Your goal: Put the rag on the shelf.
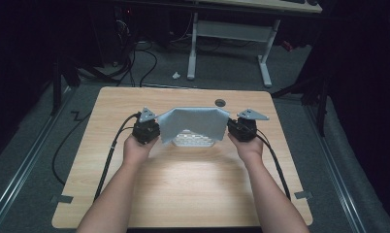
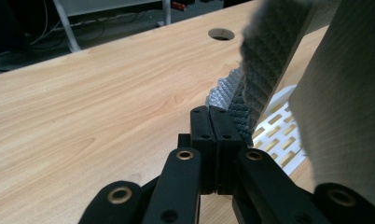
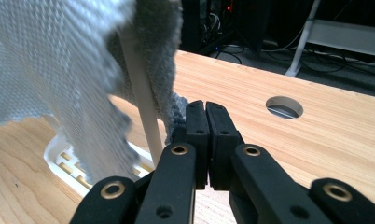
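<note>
Currently both grippers are clamping the cloth (image 1: 195,124) by its corners, left gripper (image 1: 154,132) and right gripper (image 1: 234,130), holding it spread over the white rack (image 1: 193,141) at mid-table. Looks like the draping step; next move needs even lowering before letting go.

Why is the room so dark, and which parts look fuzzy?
High view: light falls on the wooden table alone; the floor and room are dim. Left gripper view: the grey cloth close up is blurred. Right gripper view: the cloth's near folds blur; the black jaws are sharp.
</note>
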The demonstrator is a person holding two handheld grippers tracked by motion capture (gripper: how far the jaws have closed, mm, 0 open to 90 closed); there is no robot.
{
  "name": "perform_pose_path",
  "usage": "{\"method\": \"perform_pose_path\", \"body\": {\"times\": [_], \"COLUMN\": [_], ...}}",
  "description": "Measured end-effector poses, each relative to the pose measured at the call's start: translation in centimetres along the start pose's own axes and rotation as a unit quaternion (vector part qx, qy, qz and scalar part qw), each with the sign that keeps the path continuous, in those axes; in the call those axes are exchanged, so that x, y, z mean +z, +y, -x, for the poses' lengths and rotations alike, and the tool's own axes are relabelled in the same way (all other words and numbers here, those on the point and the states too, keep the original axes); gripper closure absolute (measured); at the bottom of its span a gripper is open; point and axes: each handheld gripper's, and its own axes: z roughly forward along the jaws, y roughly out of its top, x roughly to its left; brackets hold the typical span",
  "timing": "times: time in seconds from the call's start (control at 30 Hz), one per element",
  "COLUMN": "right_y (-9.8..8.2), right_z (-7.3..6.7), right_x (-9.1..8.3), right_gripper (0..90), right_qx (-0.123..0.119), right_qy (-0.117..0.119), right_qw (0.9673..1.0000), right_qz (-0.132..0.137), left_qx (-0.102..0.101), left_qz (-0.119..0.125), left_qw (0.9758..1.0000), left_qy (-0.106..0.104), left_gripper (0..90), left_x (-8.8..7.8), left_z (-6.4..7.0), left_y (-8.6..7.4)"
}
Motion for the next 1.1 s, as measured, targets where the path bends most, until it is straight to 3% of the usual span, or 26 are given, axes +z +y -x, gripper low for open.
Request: {"method": "perform_pose_path", "body": {"times": [0.47, 0.57, 0.7, 1.1], "right_y": [-2.0, -2.0, -2.0, -1.7], "right_z": [0.1, 0.2, 0.4, 1.4], "right_x": [-0.3, -0.4, -0.7, -2.0], "right_gripper": [89.3, 81.1, 78.3, 77.3], "right_qx": [0.003, 0.007, 0.003, 0.003], "right_qy": [-0.007, -0.009, -0.014, -0.032], "right_qw": [0.9999, 0.9998, 0.9998, 0.9995], "right_qz": [-0.014, -0.014, -0.013, -0.005], "left_qx": [-0.01, -0.01, -0.014, -0.041], "left_qz": [-0.002, 0.004, 0.014, 0.045], "left_qw": [0.9999, 0.9999, 0.9998, 0.9976], "left_qy": [-0.005, 0.003, 0.01, 0.034], "left_gripper": [88.3, 82.2, 75.8, 63.3], "left_x": [0.6, 0.6, 0.2, -1.9], "left_z": [0.4, 0.4, 0.1, -1.3], "left_y": [-0.2, -0.3, -0.5, -1.3]}}
